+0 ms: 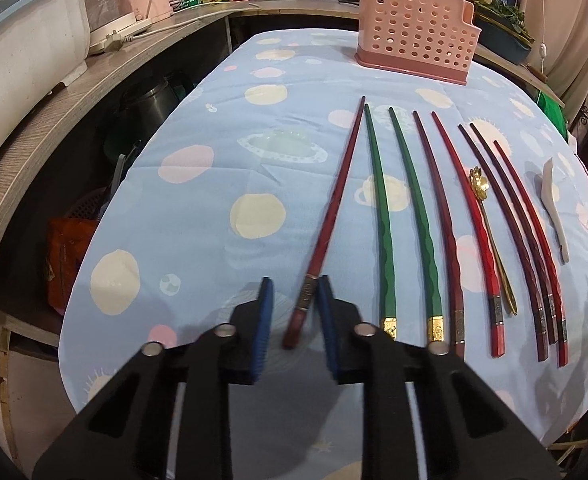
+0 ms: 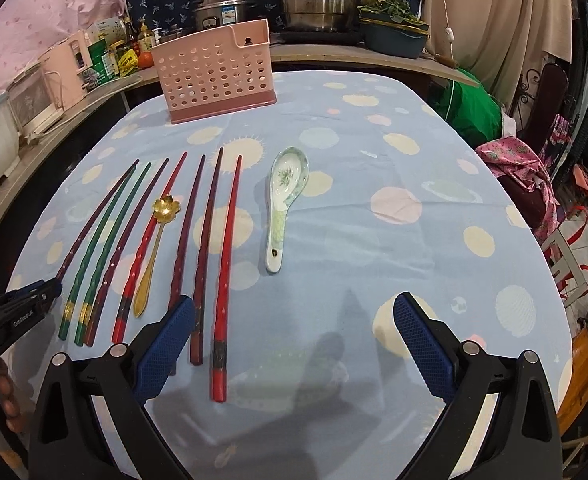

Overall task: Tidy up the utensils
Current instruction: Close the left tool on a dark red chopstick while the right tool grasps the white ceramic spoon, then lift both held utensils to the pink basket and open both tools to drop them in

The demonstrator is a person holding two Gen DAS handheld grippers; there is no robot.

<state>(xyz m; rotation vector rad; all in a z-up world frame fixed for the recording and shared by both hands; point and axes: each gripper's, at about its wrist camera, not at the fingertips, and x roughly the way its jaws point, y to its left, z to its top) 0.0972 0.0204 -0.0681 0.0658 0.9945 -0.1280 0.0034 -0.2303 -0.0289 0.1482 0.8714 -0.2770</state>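
Spotted tablecloth (image 1: pixel 221 184), dark red chopstick (image 1: pixel 334 208) between left jaws

The lower end of the dark red chopstick (image 1: pixel 326 216) between the left claw (image 1: pixel 294 292) pads is motion-blurred, so whether both pads press it cannot be read. In the right wrist view, the right claw's (image 2: pixel 294 312) left pad (image 2: pixel 165 344) covers the near end of a dark chopstick (image 2: pixel 185 236). The left claw (image 2: pixel 25 300) there is cut off by the picture's left edge (only its tip shows). The pink holder's (image 1: pixel 414 28) inside, far beyond both claws, is hidden by its perforated wall.
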